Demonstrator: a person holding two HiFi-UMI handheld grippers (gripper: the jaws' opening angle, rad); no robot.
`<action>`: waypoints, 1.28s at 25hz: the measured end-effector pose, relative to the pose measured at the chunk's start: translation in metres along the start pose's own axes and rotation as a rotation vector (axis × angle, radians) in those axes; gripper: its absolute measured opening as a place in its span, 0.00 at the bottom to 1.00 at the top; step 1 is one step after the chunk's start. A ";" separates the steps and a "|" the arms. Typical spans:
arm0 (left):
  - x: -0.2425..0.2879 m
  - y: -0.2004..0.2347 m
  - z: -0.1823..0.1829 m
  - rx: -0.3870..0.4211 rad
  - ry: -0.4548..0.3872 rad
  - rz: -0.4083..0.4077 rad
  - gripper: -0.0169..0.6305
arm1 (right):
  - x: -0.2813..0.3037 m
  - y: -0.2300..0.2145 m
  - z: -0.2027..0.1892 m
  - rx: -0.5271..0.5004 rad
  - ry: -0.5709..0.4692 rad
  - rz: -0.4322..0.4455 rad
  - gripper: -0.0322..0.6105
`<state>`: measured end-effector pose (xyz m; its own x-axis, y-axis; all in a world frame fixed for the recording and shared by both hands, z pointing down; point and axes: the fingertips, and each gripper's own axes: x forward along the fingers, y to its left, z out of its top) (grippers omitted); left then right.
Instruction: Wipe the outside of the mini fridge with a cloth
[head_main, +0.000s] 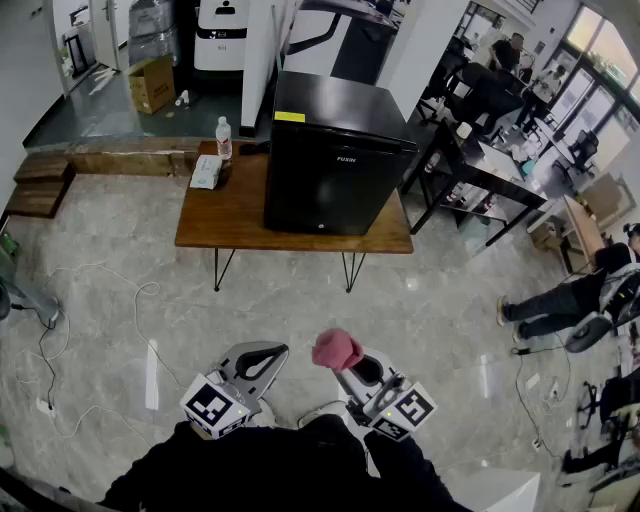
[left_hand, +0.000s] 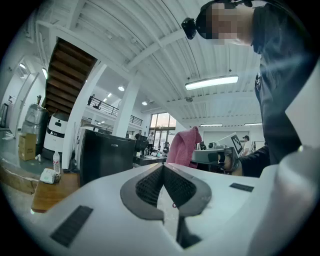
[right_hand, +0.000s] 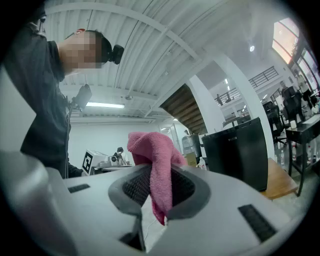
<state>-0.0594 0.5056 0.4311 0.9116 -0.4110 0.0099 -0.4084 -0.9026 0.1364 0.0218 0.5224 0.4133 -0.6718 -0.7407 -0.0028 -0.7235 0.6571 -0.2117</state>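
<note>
Bare floor (head_main: 300, 320) separates table (head_main: 235, 215) edge from cloth (head_main: 337, 349) in right gripper (head_main: 352, 368).

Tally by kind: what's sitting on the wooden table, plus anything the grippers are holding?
mini fridge: 1
water bottle: 1
white packet: 1
pink cloth, clamped in the right gripper: 1
Total: 4
Not counted: a small dark item beside the bottle, too small to identify.

Left gripper (left_hand: 162, 167) apparently closed, empty; mini fridge (left_hand: 104, 158) beyond.
</note>
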 end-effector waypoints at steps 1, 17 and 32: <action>0.002 0.002 0.001 0.002 -0.001 0.000 0.04 | 0.002 -0.001 0.000 -0.003 0.001 0.004 0.16; 0.000 0.018 0.005 0.003 0.011 0.038 0.04 | 0.017 0.003 0.004 0.004 0.013 0.051 0.16; 0.105 0.070 0.022 0.020 0.037 0.117 0.04 | 0.037 -0.121 0.029 0.012 -0.011 0.053 0.17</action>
<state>0.0065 0.3962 0.4201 0.8588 -0.5087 0.0612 -0.5124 -0.8514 0.1124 0.0892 0.4116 0.4101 -0.7071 -0.7067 -0.0251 -0.6851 0.6935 -0.2230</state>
